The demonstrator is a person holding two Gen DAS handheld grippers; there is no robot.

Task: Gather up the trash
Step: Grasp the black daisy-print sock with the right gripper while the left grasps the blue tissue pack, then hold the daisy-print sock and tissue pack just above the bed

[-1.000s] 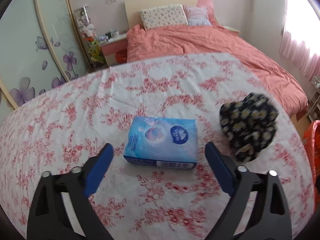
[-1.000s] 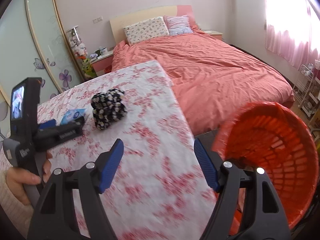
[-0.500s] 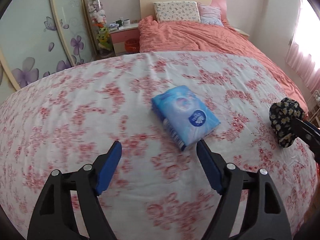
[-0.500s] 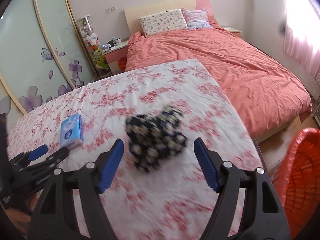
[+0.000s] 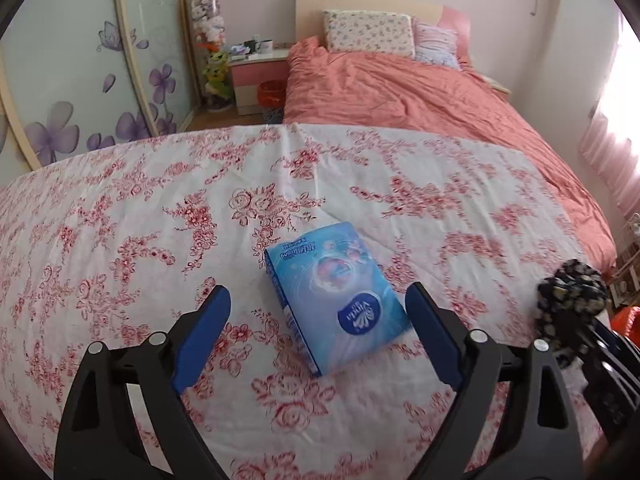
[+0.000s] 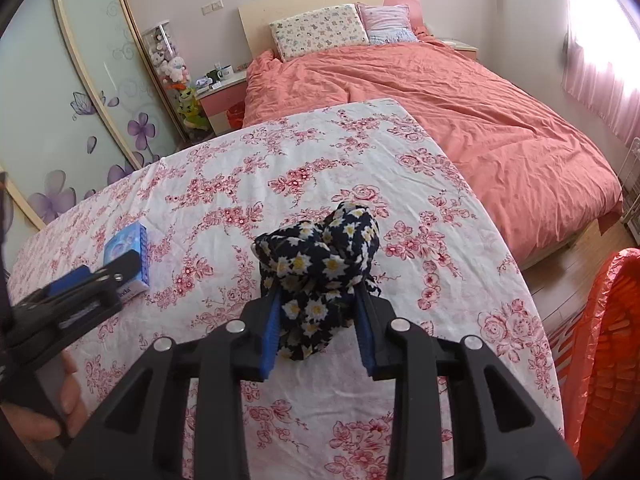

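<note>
Right gripper (image 6: pixel 316 328) swung from the orange basket (image 6: pixel 600 344) over to the dark daisy-print cloth bundle (image 6: pixel 320 264), jaws just closing, now pinching its lower half between both fingers. Bundle looks soft, light, squashy, so grip the bulk, not a loose edge. Left gripper (image 5: pixel 318 340) spread wide; blue tissue pack (image 5: pixel 336 296) lies untouched between its fingers, light, slick wrapper, best taken across the short sides.

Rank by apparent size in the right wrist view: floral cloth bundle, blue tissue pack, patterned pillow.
1. floral cloth bundle, largest, though it sits nearest the camera.
2. patterned pillow.
3. blue tissue pack, smallest, partly hidden by the left hand-held gripper.
</note>
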